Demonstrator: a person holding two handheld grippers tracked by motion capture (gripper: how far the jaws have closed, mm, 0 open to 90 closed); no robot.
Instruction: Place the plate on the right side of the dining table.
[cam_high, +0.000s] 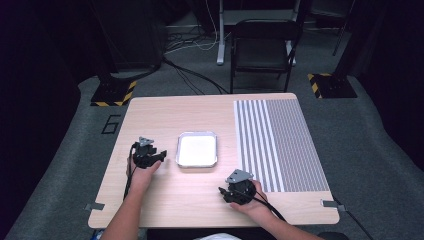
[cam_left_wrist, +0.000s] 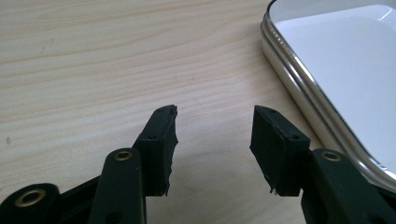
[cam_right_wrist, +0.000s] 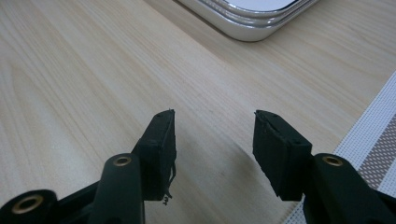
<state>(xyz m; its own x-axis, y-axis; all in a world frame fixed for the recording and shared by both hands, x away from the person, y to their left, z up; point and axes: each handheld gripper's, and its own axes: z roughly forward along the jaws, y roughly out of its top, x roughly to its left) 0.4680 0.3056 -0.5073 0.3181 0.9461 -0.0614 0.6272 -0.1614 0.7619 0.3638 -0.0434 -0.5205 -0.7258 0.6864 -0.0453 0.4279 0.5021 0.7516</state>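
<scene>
Work not yet begun. Metal tray (cam_high: 197, 149) lies empty at tabletop (cam_high: 165, 115) centre, untouched. Left gripper (cam_high: 161, 156) rests at its 9 o'clock, right gripper (cam_high: 223, 192) at its 5 o'clock; both sets of fingers spread, holding nothing. All handling remains.

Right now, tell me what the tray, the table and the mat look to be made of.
Tray: probably polished metal, going by its shiny, mirror-like rolled rim; the flat white inside could be enamel or a liner, hard to tell.
Table: pale wood or wood-look laminate, matte, with visible grain lines.
Mat: seems woven, vinyl or fabric, with a fine mesh texture in grey and white stripes.
</scene>
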